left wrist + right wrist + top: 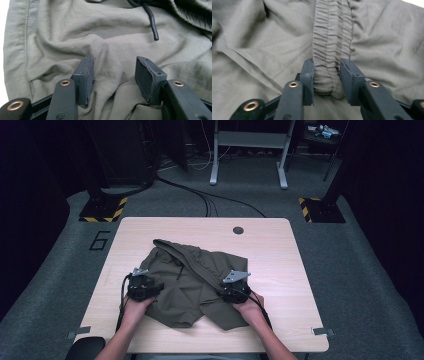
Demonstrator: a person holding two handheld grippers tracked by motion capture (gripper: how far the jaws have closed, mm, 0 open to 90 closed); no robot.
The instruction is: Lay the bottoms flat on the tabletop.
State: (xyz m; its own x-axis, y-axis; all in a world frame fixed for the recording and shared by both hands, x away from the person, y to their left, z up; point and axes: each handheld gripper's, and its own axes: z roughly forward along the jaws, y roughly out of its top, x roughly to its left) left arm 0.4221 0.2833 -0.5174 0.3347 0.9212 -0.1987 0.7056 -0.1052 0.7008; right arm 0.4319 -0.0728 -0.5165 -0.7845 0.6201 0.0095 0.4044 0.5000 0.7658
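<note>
An olive garment is spread crumpled on a pale wooden table set on grey carpet. Its gathered waistband is pinched by the right gripper; the left gripper is held spread over the cloth

Dim room, grey carpet, light wooden table, metal frame behind.

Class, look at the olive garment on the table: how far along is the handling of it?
Done: little; the olive garment lies crumpled on the table. In hand: the right gripper pinches the gathered elastic band, while the left gripper stands open over a fabric ridge, pads not yet pressing. Left: gripping there, then probably spreading or folding.
</note>
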